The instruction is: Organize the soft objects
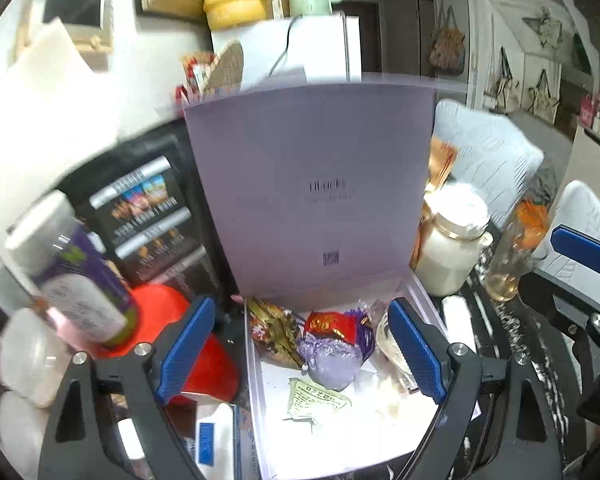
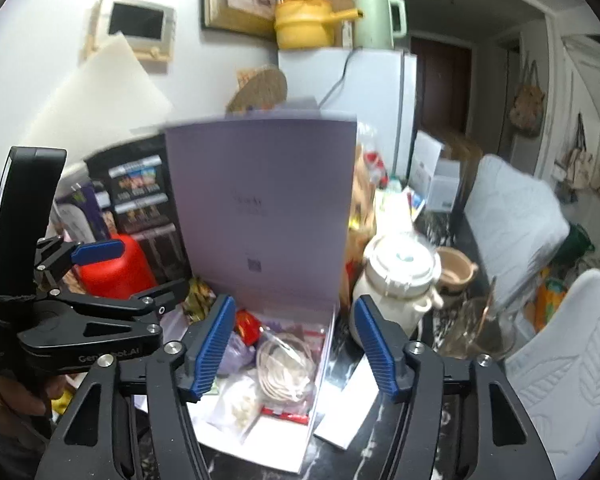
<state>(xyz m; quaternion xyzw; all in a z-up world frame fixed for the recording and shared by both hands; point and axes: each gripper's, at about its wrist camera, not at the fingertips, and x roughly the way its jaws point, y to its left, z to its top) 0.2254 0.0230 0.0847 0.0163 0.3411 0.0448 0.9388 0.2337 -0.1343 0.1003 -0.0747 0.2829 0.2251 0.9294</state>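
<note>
Left claw [image 1: 300, 344] is wide and empty; just below and ahead of it, in the open box [image 1: 256, 380], lies a lilac drawstring pouch [image 1: 332, 360], likely light, squashy, best pinched at its gathered neck. Right claw [image 2: 294, 344] is half-open, empty, over the same box's coiled cord bag [image 2: 286, 368], limp and slippery-looking.

A lived-in home kitchen corner: a white fridge [image 2: 364, 92] at the far wall carries a yellow pot [image 2: 304, 24] and green kettle [image 2: 376, 20]; tote bags [image 2: 528, 108] hang right, jars crowd the dark surface [image 2: 440, 216].
</note>
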